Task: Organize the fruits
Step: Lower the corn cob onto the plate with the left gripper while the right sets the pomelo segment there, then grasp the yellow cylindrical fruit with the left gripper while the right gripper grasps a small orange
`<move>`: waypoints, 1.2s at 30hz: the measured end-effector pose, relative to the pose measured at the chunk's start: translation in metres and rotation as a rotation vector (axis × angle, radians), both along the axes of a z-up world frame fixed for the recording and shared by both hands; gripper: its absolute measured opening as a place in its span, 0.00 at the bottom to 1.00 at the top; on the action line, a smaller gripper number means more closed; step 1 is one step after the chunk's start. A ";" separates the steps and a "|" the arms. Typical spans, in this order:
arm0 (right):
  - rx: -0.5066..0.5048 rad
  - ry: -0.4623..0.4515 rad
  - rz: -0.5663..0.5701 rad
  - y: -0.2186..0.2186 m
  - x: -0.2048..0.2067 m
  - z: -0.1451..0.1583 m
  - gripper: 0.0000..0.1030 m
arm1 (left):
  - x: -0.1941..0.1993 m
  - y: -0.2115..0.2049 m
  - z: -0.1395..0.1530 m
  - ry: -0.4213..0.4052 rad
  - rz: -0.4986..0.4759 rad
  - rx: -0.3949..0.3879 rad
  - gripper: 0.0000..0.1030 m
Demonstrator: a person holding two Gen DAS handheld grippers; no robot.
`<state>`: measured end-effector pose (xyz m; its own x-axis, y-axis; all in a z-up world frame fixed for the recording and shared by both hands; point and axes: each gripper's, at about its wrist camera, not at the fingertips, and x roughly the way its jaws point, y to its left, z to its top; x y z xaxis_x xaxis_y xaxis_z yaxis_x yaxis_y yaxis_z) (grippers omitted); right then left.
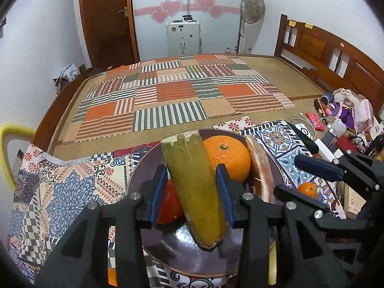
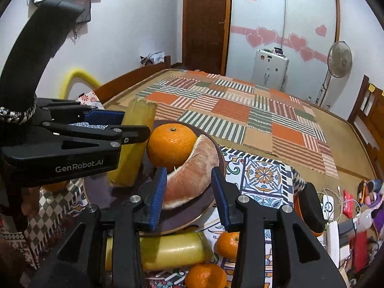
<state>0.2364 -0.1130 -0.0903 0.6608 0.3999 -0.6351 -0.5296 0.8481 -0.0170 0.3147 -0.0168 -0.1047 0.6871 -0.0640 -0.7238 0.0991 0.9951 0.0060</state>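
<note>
A dark plate (image 1: pixel 187 247) holds a big orange (image 1: pixel 226 157), a red-orange fruit (image 1: pixel 170 204) and a pink pomelo wedge (image 1: pixel 261 168). My left gripper (image 1: pixel 192 187) is shut on a yellow-green cane piece (image 1: pixel 192 180), which stands tilted with its lower end on the plate. In the right wrist view my right gripper (image 2: pixel 189 187) is open around the pomelo wedge (image 2: pixel 192 175), which lies on the plate (image 2: pixel 192 213) leaning on the big orange (image 2: pixel 171 144). The left gripper (image 2: pixel 134 124) and its cane piece (image 2: pixel 130 158) show at the left.
On the patterned cloth (image 2: pixel 261 175) in front of the plate lie a second cane piece (image 2: pixel 168 252) and two small oranges (image 2: pixel 228 243) (image 2: pixel 206 276). Toys, cables and a power strip (image 2: pixel 327 204) crowd the right. A striped mat (image 1: pixel 168 96) covers the wooden platform behind.
</note>
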 end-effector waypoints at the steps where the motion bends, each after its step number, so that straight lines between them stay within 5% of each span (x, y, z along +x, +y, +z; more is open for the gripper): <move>1: 0.006 -0.001 -0.001 -0.002 -0.001 0.001 0.35 | -0.002 0.001 0.001 -0.006 0.000 0.003 0.40; 18: 0.043 -0.081 -0.049 -0.036 -0.039 0.016 0.43 | -0.059 0.021 0.022 -0.056 -0.023 -0.066 0.41; 36: 0.037 0.044 -0.090 -0.055 -0.054 -0.042 0.47 | -0.099 0.006 -0.013 0.003 -0.117 -0.097 0.49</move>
